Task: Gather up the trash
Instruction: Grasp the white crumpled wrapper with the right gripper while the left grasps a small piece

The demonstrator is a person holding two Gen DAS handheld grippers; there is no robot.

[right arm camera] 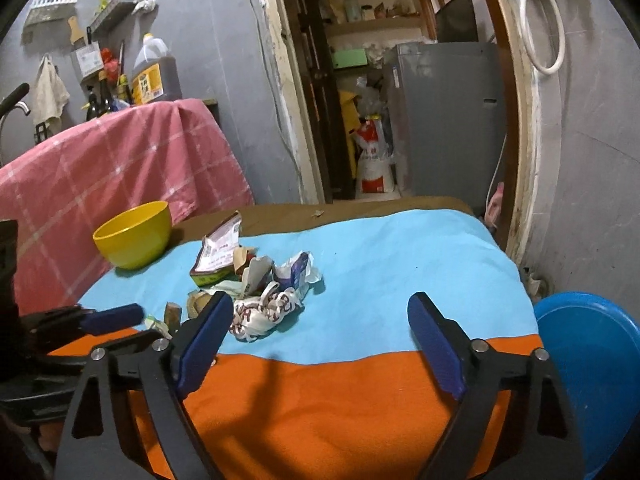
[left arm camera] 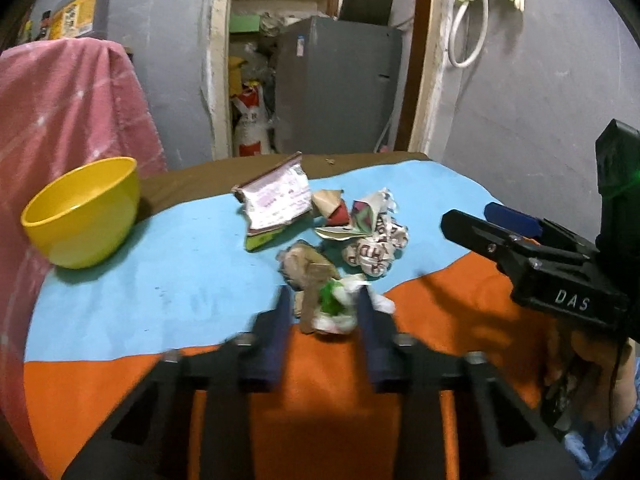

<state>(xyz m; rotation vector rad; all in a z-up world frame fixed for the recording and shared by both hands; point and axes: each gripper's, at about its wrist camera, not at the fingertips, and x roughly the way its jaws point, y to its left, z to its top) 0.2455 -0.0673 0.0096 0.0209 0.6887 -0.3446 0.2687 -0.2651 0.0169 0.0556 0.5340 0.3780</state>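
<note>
A pile of trash lies mid-table on the blue and orange cloth [left arm camera: 160,280]: a flattened carton [left arm camera: 276,204], a brown paper wad [left arm camera: 308,268], a printed white wad [left arm camera: 376,248] and folded scraps. My left gripper [left arm camera: 324,312] is at the near edge of the pile, its blue pads closed against a crumpled white and green wad [left arm camera: 334,312]. The right gripper [right arm camera: 320,308] hovers open over the cloth, nothing between its fingers, with the printed white wad [right arm camera: 264,312] just beyond its left fingertip. It also shows in the left wrist view as the right gripper [left arm camera: 474,216], to the right of the pile.
A yellow bowl [left arm camera: 80,216] stands empty at the table's far left, beside a pink checked cloth [left arm camera: 68,120]. A blue basin [right arm camera: 588,360] sits off the right edge of the table. Behind are a grey wall, a doorway and a grey fridge [left arm camera: 336,80].
</note>
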